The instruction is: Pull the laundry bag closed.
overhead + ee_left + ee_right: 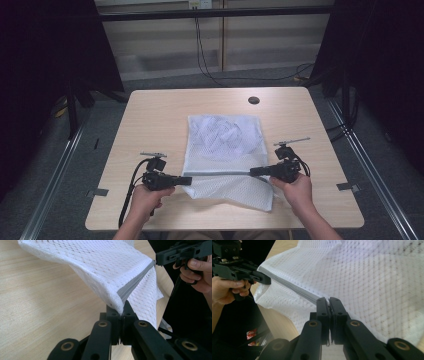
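A white mesh laundry bag (223, 145) with a bundle of cloth inside lies on the wooden table (150, 115). Its grey zipper strip (220, 173) runs taut between my two grippers. My left gripper (189, 180) is shut on the bag's corner at the zipper's left end (120, 307). My right gripper (252, 171) is shut on the zipper's other end (327, 300). The bag's near edge is lifted off the table between them. In the left gripper view the right gripper (160, 260) shows at top right; in the right gripper view the left gripper (265, 280) shows at left.
A dark round hole (253, 100) sits near the table's far edge. Cables hang down the wall behind the table and run across the floor. Dark curtains stand at both sides. Bare wood lies left and right of the bag.
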Action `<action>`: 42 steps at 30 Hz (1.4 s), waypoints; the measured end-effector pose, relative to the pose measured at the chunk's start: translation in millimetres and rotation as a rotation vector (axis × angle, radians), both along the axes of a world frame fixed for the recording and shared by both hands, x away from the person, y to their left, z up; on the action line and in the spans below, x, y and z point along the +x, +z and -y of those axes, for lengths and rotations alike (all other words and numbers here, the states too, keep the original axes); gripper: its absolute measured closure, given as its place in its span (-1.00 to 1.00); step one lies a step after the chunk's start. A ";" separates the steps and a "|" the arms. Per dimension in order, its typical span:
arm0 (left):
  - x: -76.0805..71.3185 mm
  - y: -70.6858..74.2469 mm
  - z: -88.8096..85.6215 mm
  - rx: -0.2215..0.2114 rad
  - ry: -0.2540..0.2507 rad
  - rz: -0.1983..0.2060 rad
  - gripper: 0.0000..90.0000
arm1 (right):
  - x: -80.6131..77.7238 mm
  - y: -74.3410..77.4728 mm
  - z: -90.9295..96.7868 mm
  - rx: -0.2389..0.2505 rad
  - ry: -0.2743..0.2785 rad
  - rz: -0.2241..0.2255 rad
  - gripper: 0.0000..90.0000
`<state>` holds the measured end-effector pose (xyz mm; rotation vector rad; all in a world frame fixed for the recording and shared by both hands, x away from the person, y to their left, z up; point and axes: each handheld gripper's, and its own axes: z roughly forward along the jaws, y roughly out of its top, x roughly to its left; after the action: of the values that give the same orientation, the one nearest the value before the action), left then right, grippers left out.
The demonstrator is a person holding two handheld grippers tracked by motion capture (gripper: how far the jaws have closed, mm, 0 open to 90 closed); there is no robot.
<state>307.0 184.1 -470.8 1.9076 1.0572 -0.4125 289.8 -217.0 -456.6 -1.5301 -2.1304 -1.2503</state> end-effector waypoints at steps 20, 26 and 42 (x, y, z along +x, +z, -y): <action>-0.3 0.2 0.1 0.000 -0.002 -0.001 0.97 | -4.7 -2.4 18.2 0.001 -0.025 -0.002 0.93; -0.8 -0.1 0.8 -0.002 -0.007 -0.004 0.97 | -6.1 -1.9 20.3 -0.003 -0.028 -0.006 0.93; -1.4 -1.4 -1.8 -0.003 0.003 -0.011 0.97 | -7.8 -2.3 29.8 -0.010 -0.033 -0.009 0.93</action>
<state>305.6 185.9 -472.2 1.9032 1.0667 -0.4233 282.0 -246.7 -458.8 -1.5776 -2.1178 -1.2430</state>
